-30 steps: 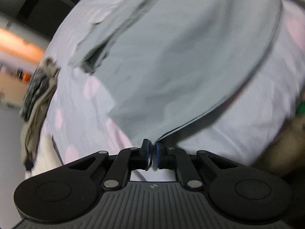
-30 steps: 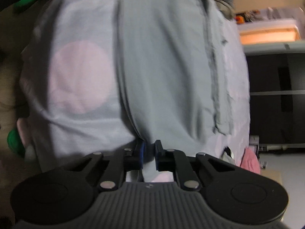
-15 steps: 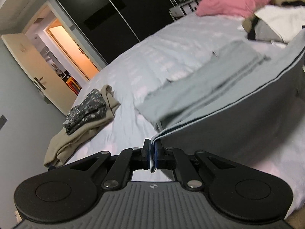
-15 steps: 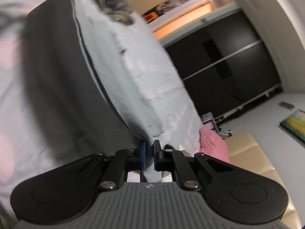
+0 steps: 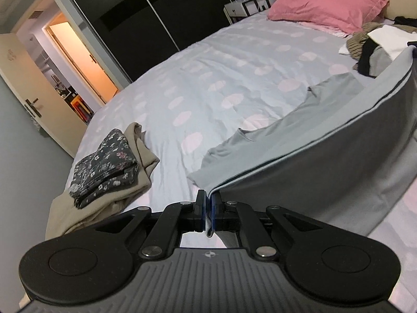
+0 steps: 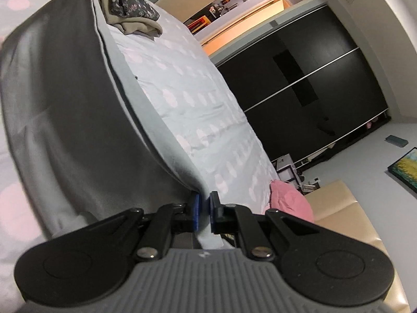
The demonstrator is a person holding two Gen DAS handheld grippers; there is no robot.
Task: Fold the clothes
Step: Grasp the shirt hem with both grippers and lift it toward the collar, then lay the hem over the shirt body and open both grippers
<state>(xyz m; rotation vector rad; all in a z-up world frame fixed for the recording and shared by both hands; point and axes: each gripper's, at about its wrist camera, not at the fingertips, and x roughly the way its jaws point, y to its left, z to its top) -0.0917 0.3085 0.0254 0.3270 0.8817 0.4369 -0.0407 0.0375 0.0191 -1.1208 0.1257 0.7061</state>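
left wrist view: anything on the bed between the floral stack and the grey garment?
Nothing: between the floral stack and the grey garment the left wrist view shows only bare dotted sheet.

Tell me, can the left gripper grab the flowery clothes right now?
Probably not. The left gripper is shut on the grey garment, so its jaws are busy, though the flowery clothes lie uncovered nearby.

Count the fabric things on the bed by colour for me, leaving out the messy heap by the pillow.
Grey garment, pinched by left gripper and right gripper: 1
Dark floral folded garment: 1
Beige garment: 1
Pink pillow: 1
Total: 4
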